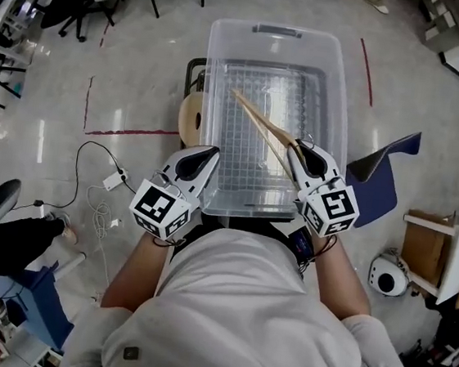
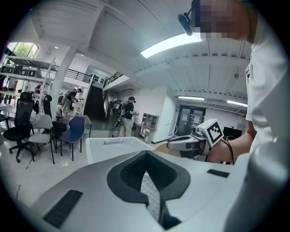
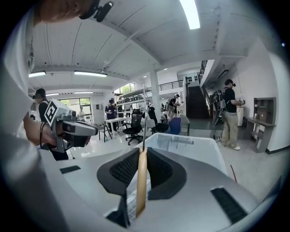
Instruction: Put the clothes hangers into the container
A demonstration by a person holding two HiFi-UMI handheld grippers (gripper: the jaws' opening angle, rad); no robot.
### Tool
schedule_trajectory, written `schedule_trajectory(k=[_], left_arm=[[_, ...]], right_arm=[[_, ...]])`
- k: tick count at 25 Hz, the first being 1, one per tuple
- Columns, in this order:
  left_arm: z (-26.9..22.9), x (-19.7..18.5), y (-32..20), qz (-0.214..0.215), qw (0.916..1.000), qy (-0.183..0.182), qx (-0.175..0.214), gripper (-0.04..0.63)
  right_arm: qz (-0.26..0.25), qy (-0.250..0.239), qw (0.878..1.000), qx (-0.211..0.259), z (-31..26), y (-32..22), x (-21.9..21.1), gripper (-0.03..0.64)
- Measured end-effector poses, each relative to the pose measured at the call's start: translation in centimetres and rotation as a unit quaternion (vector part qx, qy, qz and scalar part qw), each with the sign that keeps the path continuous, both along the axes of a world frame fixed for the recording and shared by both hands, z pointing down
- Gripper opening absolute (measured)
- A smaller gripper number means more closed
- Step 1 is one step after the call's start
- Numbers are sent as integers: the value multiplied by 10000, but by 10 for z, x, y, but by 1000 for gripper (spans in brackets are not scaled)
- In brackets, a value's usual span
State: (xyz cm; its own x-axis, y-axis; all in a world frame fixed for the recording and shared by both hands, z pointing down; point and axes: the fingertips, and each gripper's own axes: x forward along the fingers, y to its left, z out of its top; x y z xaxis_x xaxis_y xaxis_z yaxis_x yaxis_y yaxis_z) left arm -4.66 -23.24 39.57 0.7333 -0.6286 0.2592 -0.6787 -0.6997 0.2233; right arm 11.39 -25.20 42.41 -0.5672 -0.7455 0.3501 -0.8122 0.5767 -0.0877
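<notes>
Over the near right corner of the clear plastic container (image 1: 338,109), the right gripper (image 1: 297,149) pinches a wooden clothes hanger (image 1: 261,123). In the right gripper view its dark ribbed pads press on both sides of the wood (image 3: 141,181), with the thin metal hook (image 3: 143,122) rising past the tips. From the head view, the hanger's arm runs out of the jaws on a slant toward the far left, above the container's gridded floor. I can't tell whether its far end touches that floor.

Just beside it on the left, the left gripper (image 1: 211,153) points over the container's near edge. In the left gripper view its jaws are pressed together at the tips (image 2: 146,156) with nothing between them, and only a sliver of the grid shows through lower down.

Each gripper carries a white cube printed with black square markers, one on the right (image 1: 331,208) and one on the left (image 1: 161,208). They're blocky patterns, not letters.

The container has a grey handle (image 1: 276,31) on its far rim. A round wooden stool (image 1: 189,118) peeks out at its left side, and a dark blue chair (image 1: 387,176) stands at its right. Red tape lines (image 1: 128,133) and a white cable with a plug (image 1: 114,180) lie on the shiny floor to the left.
</notes>
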Motion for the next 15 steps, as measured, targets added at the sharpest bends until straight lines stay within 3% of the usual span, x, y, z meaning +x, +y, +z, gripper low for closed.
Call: schedule_trajectory(k=[15], left_arm=[[47,26,-44,-282,9982,-44,-536,17]], right_arm=[[-427,-227,9959,-767,87,-63,-2,64]])
